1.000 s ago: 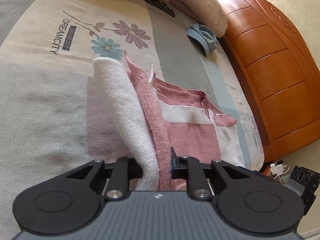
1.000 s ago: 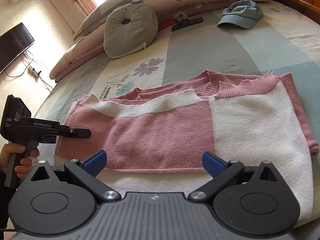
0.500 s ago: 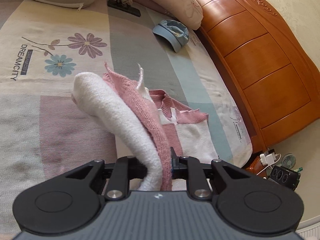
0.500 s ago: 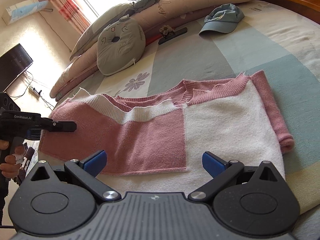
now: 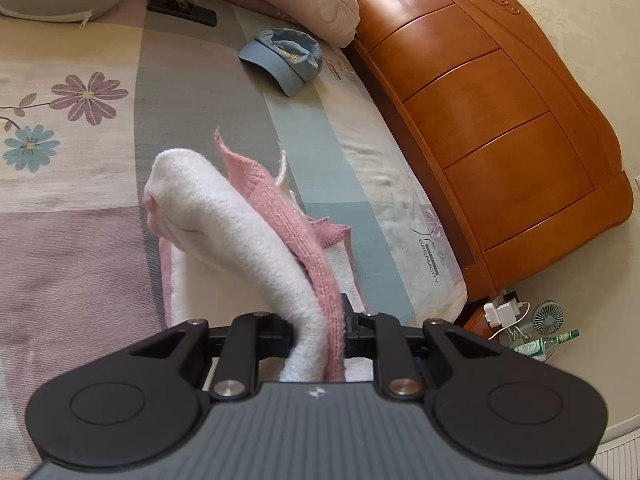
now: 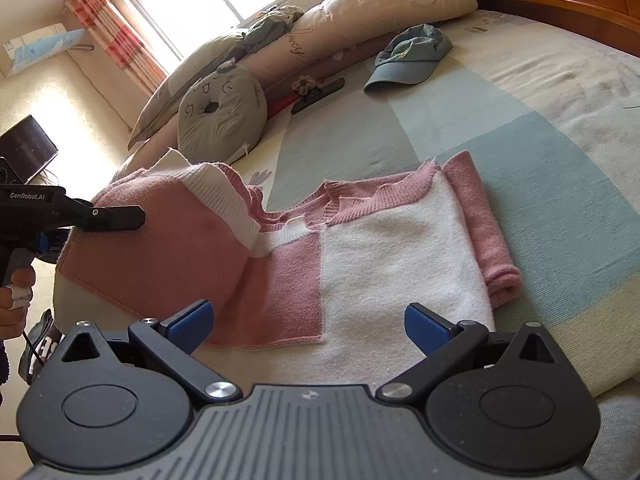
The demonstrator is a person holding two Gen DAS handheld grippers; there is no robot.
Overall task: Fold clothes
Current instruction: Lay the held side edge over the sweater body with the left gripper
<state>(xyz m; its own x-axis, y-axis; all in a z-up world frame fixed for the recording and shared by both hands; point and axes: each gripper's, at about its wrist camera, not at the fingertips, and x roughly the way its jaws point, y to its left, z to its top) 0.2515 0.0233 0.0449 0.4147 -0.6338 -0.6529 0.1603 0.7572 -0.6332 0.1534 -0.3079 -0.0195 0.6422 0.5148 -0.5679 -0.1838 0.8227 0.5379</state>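
A pink and white knitted sweater point(image 6: 360, 264) lies on the bed. Its left side is raised off the bedspread. My left gripper point(image 5: 318, 326) is shut on that lifted side, and a thick roll of white and pink knit point(image 5: 240, 220) runs from its jaws out over the bed. In the right wrist view the left gripper point(image 6: 120, 218) shows at the left, clamped on the raised pink panel, with a hand below it. My right gripper point(image 6: 308, 324) stands open above the sweater's near hem, blue pads point(image 6: 424, 326) apart, nothing between them.
A blue cap point(image 5: 284, 58) lies further up the bed, near pillows point(image 6: 360, 12) and a round grey cushion point(image 6: 222, 114). A dark flat object with a flower point(image 5: 182, 6) lies by them. The wooden bed frame point(image 5: 500, 120) runs along the right; chargers, a fan and a bottle point(image 5: 532, 328) sit on the floor.
My left gripper has carried the sweater's side up and across toward the rest of the garment. The right gripper drifted sideways, staying open.
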